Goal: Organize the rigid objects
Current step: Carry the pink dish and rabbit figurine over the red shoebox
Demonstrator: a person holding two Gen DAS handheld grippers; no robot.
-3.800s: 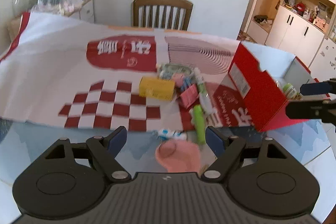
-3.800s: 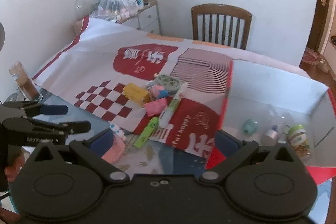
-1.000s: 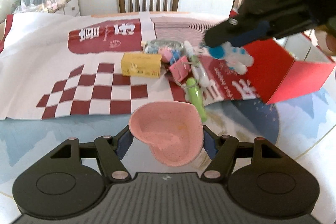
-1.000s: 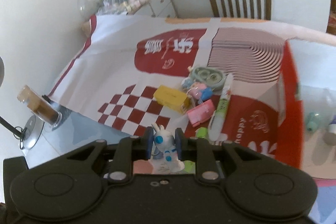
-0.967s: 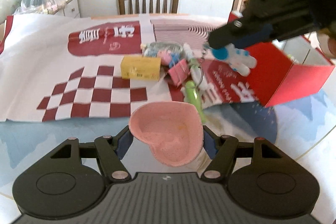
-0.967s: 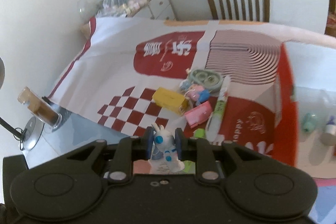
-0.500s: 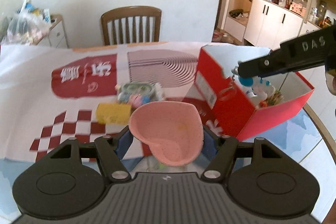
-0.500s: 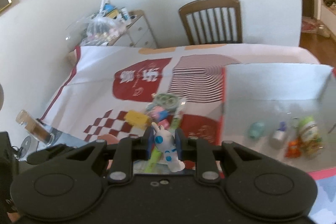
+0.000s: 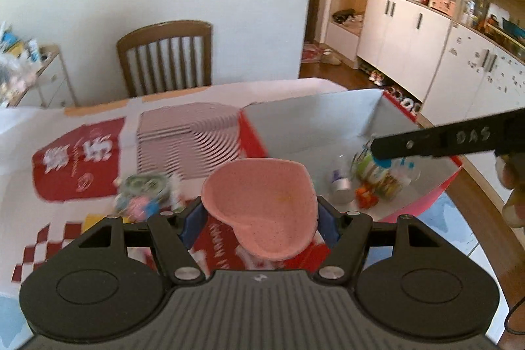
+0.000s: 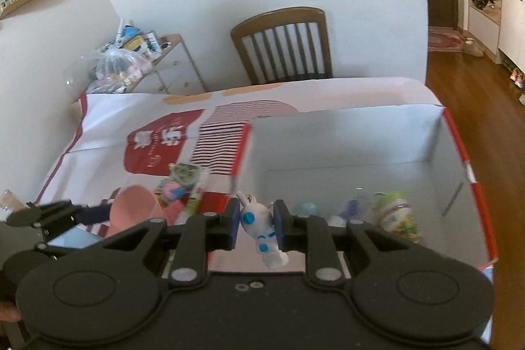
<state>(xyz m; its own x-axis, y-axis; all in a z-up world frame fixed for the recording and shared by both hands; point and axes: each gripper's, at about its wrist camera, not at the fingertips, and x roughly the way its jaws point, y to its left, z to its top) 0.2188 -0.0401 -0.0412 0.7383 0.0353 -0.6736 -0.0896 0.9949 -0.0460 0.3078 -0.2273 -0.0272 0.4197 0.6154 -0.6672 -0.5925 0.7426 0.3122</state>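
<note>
Both grippers hover at the open red box (image 10: 472,182) to unload: the left gripper (image 9: 259,217), half-spread, clamps a pink heart-shaped dish (image 9: 262,202), and the right gripper (image 10: 255,223), nearly closed, pinches a white rabbit figurine (image 10: 259,225).

I see a pink heart-shaped dish (image 9: 262,199) and a white rabbit figure (image 10: 259,225) with blue spots. My box (image 10: 472,186) is red outside, grey inside; the cloth (image 9: 82,153) shows red-white checks and stripes

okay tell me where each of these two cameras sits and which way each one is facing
Left wrist: on the left gripper, facing the table; holds a pink heart dish; right gripper crosses over the red box.
Right wrist: on the right gripper, facing into the box; grips a white toy figure.
Shared: box, chair, dish, cloth.
</note>
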